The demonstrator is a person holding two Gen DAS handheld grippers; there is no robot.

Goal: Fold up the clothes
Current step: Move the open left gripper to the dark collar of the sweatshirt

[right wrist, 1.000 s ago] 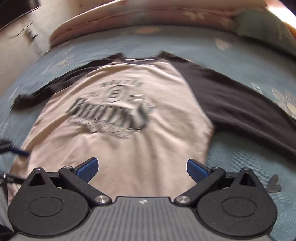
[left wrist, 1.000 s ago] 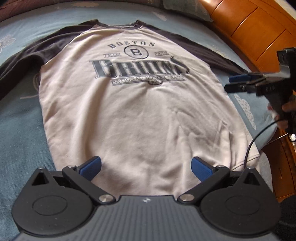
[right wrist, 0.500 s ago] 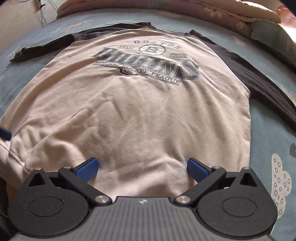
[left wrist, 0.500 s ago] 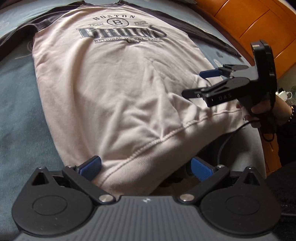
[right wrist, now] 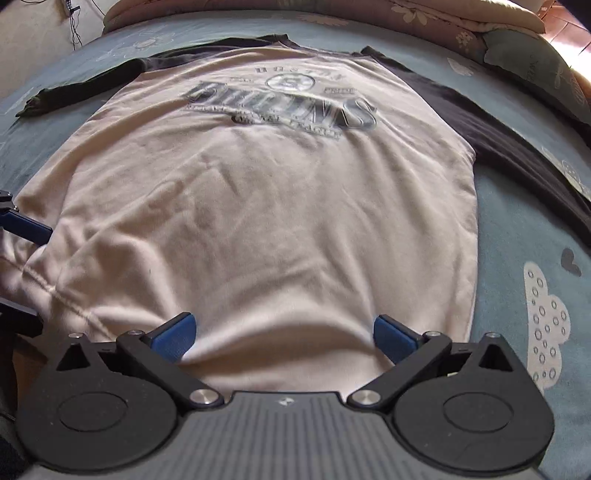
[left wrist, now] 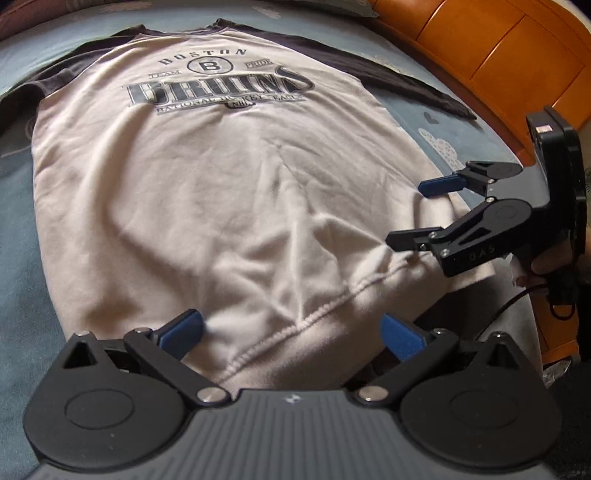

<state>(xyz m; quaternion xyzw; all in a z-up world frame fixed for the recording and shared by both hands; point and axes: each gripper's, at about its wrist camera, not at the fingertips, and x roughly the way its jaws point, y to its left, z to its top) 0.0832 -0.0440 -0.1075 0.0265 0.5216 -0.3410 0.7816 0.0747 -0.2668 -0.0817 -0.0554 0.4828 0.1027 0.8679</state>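
A cream sweatshirt (left wrist: 207, 192) with dark raglan sleeves and a "Boston Bruins" print lies spread face-up on a blue bedspread; it fills the right wrist view too (right wrist: 280, 206). My left gripper (left wrist: 291, 328) is open, its blue pads straddling the stitched hem band (left wrist: 325, 306) at the garment's near edge. My right gripper (right wrist: 282, 332) is open over the hem near the right side seam. In the left wrist view the right gripper (left wrist: 410, 214) hovers open at the shirt's right hem corner, held by a hand (left wrist: 546, 262). One blue left fingertip (right wrist: 26, 229) pokes in at the right wrist view's left edge.
The blue bedspread (right wrist: 524, 240) carries a white cloud print (right wrist: 545, 325). An orange wooden cabinet (left wrist: 491, 55) runs along the bed's right side. Pillows and a folded quilt (right wrist: 480, 26) lie at the head of the bed. A black cable (left wrist: 506, 306) trails below the hand.
Both grippers have dropped toward the hem at the near edge of the sweatshirt and stayed open. The right gripper has moved closer to the right hem corner.
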